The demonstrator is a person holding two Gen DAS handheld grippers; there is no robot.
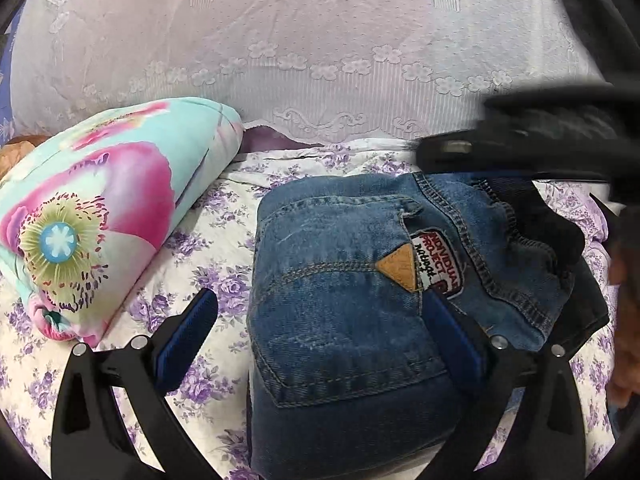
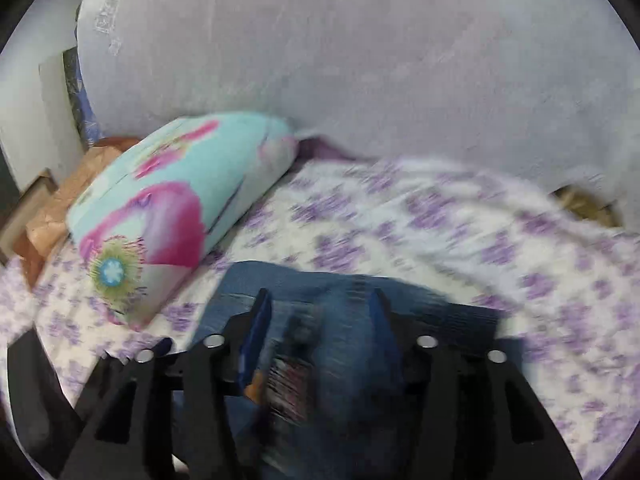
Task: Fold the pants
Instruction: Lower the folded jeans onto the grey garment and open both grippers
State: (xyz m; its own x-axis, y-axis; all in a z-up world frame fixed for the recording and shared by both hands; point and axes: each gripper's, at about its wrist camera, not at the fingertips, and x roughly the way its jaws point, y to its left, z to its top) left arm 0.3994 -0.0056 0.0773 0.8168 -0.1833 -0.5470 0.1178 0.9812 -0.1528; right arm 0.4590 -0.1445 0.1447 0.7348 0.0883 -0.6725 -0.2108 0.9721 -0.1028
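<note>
Blue jeans lie folded into a compact bundle on the floral bedsheet, back pocket and patch facing up. My left gripper is open wide. Its left finger hangs over the sheet beside the jeans, and its right finger lies on the denim below the patch. In the right wrist view, my right gripper hovers just over the blurred jeans. Its blue pads stand apart and press on nothing. This gripper shows as a dark blur at the far end of the jeans.
A rolled quilt with a big pink flower lies to the left of the jeans. A pale lace cloth covers the upright surface behind the bed. Brown paper sits at the far left. A hand shows at the right edge.
</note>
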